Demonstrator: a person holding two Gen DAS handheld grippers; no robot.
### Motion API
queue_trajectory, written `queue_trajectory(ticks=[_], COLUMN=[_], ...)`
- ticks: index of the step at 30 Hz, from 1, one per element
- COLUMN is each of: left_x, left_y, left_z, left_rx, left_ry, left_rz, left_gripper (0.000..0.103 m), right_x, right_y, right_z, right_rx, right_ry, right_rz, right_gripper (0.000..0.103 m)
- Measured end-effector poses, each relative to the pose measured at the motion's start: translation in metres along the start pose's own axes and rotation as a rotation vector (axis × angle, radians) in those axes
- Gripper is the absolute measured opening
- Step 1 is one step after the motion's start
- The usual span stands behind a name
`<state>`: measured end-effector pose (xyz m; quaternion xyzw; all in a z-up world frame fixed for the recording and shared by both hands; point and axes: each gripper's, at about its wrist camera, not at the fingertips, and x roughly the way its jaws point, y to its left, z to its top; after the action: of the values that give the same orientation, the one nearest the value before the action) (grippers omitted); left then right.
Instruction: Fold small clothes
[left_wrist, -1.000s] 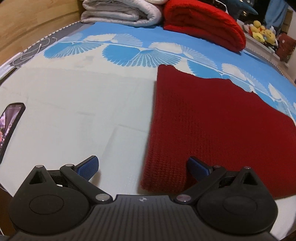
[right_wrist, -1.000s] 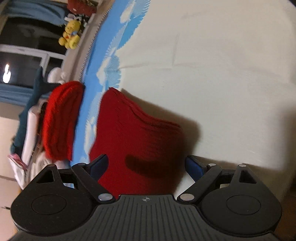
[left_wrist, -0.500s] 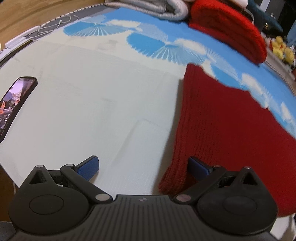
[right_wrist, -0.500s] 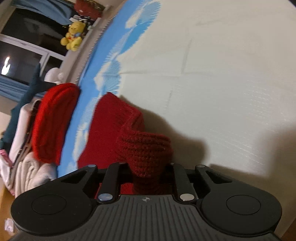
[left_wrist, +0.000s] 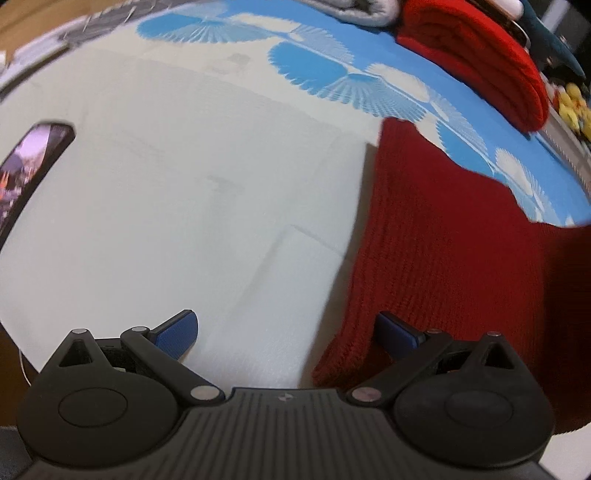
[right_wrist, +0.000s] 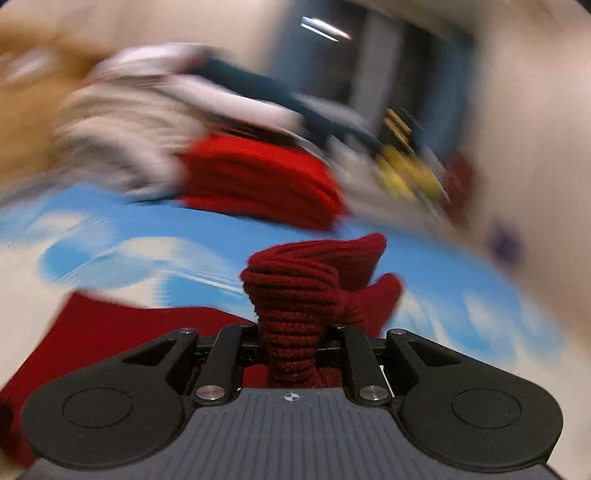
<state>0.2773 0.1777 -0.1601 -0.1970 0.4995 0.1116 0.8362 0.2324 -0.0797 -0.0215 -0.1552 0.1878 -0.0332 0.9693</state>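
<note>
Leftmost in the left wrist view, a phone (left_wrist: 27, 173) with a lit screen lies on the pale sheet (left_wrist: 184, 192), cut off by the picture's edge. Further right the left gripper (left_wrist: 286, 328) hangs over that sheet with its jaws spread wide and nothing between them. One blue pad (left_wrist: 177, 332) sits above bare sheet, and the other blue pad (left_wrist: 397, 330) is over the near edge of the dark red knit garment (left_wrist: 454, 251), though contact cannot be told. That garment lies spread flat on the right part of the bed, its far edge reaching onto the blue band printed with white fan shapes (left_wrist: 332, 70). Beyond the band, at the top, a folded grey-white blanket (left_wrist: 362, 9) sits just beside a folded bright red knit (left_wrist: 476, 59), and small yellow plush toys (left_wrist: 572, 107) show at the far right edge.

The right wrist view is heavily smeared by motion. Its left side shows the blurred pale bedding and the blue band, with the bright red knit behind in the middle. Centrally, the right gripper (right_wrist: 295, 332) has its jaws closing and nearly together, and a bunched corner of the dark red knit garment (right_wrist: 303, 291) is pinched between them, standing up above the fingers. The rest of the garment trails down to the lower left. To the right, yellow toys are only a blur.
</note>
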Motion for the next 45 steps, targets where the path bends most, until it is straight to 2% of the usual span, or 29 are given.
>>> queue_trajectory(ticks=[2, 3, 5, 7, 10, 13, 17, 19, 22, 24, 25, 28, 29, 30, 31, 32, 35, 38, 39, 41, 43, 44, 45], left_x=[-0.006, -0.011, -0.016, -0.017, -0.018, -0.022, -0.026, -0.025, -0.024, -0.026, -0.027, -0.029, -0.029, -0.029, -0.028, -0.028, -0.032, -0.042, -0.046, -0.057, -0.069, -0.073, -0.076], left_y=[0.015, 0.021, 0.031, 0.042, 0.045, 0.041, 0.043, 0.044, 0.047, 0.048, 0.047, 0.045, 0.045, 0.043, 0.042, 0.039, 0.029, 0.018, 0.013, 0.001, -0.016, -0.025, -0.036], left_z=[0.005, 0.006, 0.009, 0.008, 0.004, 0.002, 0.003, 0.003, 0.005, 0.004, 0.004, 0.005, 0.006, 0.006, 0.007, 0.007, 0.004, 0.002, 0.002, 0.004, 0.002, 0.001, -0.001], left_rx=[-0.058, -0.075, -0.086, -0.109, -0.094, -0.057, -0.078, -0.091, -0.106, -0.099, -0.094, -0.095, -0.096, -0.093, -0.087, -0.078, -0.038, -0.002, 0.010, 0.051, 0.109, 0.140, 0.175], left_ry=[-0.002, -0.022, -0.056, -0.050, -0.038, -0.054, -0.072, -0.072, -0.071, -0.078, -0.082, -0.093, -0.095, -0.095, -0.094, -0.094, -0.118, -0.170, -0.189, -0.235, -0.305, -0.328, -0.337], left_rz=[-0.029, -0.012, 0.039, 0.040, 0.028, 0.025, 0.015, 0.031, 0.024, 0.022, 0.018, 0.002, -0.005, -0.014, -0.025, -0.036, -0.060, -0.078, -0.085, -0.100, -0.107, -0.114, -0.130], left_gripper=[0.103, 0.102, 0.102, 0.102, 0.102, 0.102, 0.102, 0.102, 0.102, 0.102, 0.102, 0.102, 0.102, 0.102, 0.102, 0.102, 0.102, 0.102, 0.102, 0.102, 0.102, 0.102, 0.102], right_x=[-0.009, -0.015, -0.021, -0.018, -0.017, -0.025, -0.038, -0.039, -0.029, -0.035, -0.037, -0.042, -0.041, -0.036, -0.031, -0.023, -0.030, -0.047, -0.057, -0.074, -0.076, -0.074, -0.068], right_y=[0.058, 0.084, 0.123, 0.149, 0.156, 0.141, 0.127, 0.140, 0.166, 0.173, 0.172, 0.150, 0.147, 0.148, 0.150, 0.154, 0.144, 0.104, 0.084, 0.042, 0.007, -0.008, -0.020], right_z=[-0.006, -0.014, -0.038, -0.065, -0.080, -0.064, -0.036, -0.037, -0.066, -0.084, -0.083, -0.061, -0.057, -0.058, -0.062, -0.070, -0.079, -0.062, -0.056, -0.050, -0.046, -0.046, -0.047], right_rx=[-0.199, -0.297, -0.451, -0.552, -0.569, -0.474, -0.361, -0.381, -0.465, -0.521, -0.508, -0.324, -0.294, -0.291, -0.295, -0.305, -0.305, -0.177, -0.121, -0.043, 0.010, 0.030, 0.037], right_ry=[-0.064, -0.075, -0.062, 0.005, -0.006, -0.023, -0.081, -0.064, -0.011, -0.049, -0.060, -0.057, -0.063, -0.048, -0.006, 0.053, 0.020, 0.068, 0.054, -0.012, -0.032, -0.028, -0.020], right_rz=[0.114, 0.188, 0.320, 0.403, 0.372, 0.391, 0.386, 0.406, 0.417, 0.398, 0.398, 0.432, 0.444, 0.464, 0.497, 0.542, 0.579, 0.699, 0.704, 0.642, 0.563, 0.520, 0.479], right_gripper=[0.016, 0.016, 0.016, 0.017, 0.017, 0.017, 0.016, 0.016, 0.021, 0.023, 0.023, 0.023, 0.027, 0.039, 0.050, 0.057, 0.059, 0.071, 0.077, 0.081, 0.080, 0.071, 0.050])
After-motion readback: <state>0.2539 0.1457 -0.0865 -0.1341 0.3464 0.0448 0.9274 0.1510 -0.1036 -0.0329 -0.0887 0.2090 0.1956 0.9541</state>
